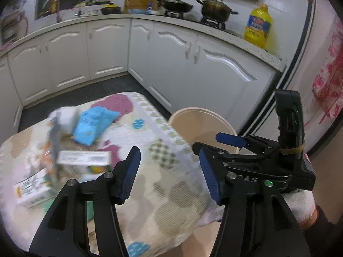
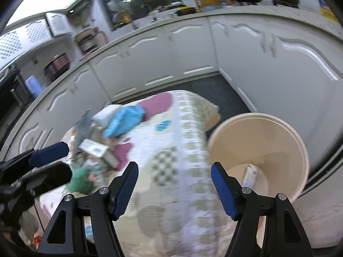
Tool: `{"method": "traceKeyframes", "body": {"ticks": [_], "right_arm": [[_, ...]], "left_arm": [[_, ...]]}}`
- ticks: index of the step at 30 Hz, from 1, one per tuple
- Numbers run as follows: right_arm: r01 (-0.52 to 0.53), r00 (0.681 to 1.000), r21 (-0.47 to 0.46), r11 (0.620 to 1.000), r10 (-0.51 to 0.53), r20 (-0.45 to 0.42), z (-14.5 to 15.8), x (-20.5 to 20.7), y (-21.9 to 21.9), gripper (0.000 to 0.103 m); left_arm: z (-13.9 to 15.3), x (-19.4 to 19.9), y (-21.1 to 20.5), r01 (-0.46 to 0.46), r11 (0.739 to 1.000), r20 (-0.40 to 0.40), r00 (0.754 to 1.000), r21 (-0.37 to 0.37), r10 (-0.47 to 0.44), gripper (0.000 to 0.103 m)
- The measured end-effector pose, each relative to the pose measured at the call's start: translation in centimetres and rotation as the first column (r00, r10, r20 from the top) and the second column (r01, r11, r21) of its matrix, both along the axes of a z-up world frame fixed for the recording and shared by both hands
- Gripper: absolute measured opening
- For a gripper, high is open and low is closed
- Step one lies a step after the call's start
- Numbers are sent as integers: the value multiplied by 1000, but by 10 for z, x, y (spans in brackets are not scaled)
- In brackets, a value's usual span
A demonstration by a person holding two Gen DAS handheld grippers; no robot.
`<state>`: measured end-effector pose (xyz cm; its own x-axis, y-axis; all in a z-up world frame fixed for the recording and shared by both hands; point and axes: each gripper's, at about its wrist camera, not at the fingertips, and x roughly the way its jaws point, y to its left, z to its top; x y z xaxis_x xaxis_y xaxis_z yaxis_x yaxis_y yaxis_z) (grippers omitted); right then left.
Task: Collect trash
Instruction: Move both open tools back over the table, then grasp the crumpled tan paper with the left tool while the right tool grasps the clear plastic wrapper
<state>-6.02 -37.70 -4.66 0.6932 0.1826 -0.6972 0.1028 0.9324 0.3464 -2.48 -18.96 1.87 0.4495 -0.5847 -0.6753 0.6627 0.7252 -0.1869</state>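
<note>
Nearest in both wrist views the jaws are seen spread with nothing between them: the left gripper [image 1: 169, 175] is held over the near right part of the patterned cloth [image 1: 171, 184] that covers the desk, and the right gripper [image 2: 174, 186] over the cloth's near edge, just beside the beige bin [image 2: 265, 141]; inside the bin, at the lower right of the right wrist frame, one small white carton [image 2: 250, 174] is seen lying on the bottom.

Further out, at the lower left of the left wrist frame, the trash is gathered on the cloth: a white carton [image 1: 32, 190] at the near left, a long white box [image 1: 83, 158] behind it with its long axis running left to right across the frame, and a blue packet [image 1: 92, 126] beyond, its long axis tilted from lower left to upper right; a crumpled green wrapper [image 2: 82, 181] is seen only in the right wrist view.

The cartons are judged light, stiff and crushable, best taken across the short sides near the middle; the packet is judged limp and slippery, best pinched at a free edge.

Farthest, white cabinets [image 1: 107, 51] are seen.
</note>
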Motion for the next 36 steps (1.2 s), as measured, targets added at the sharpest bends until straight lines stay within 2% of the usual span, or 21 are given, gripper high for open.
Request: {"method": "traceKeyframes", "body": {"ticks": [6,8,14,17,22,24,29,33,36], "right_arm": [[-100,995,13,995,100,2,3,4,44,68],[-134,991,12,991,134,-3,0,4,59,68],[-240,970,26,970,241,-23,-14,13,99,68],[-271,962,17,962,271,-39,-24,20,114,68],[-288,956,25,957,289,-56,-35,29,124,68],[-298,952,23,954,299,-63,-40,33,128,62],[-315,946,30,949,316,-66,-48,45,130,53],[-318,946,26,948,319,-63,-48,52,128,52],[-312,947,69,948,316,-54,-48,59,122,51]], "left_arm": [[0,-3,65,-95,995,-15,995,7,95,59],[-7,-5,85,-125,992,-41,991,9,126,63],[-41,-13,124,-183,983,-131,974,12,183,63],[-58,-17,128,-195,981,-165,967,18,196,63],[-73,-20,126,-210,977,-171,962,24,211,63],[-77,-18,122,-216,976,-166,962,20,216,63],[-94,-11,115,-222,974,-170,959,34,225,63],[-105,-3,116,-247,968,-178,951,45,251,63],[-113,2,117,-252,966,-195,947,50,257,63]]}}
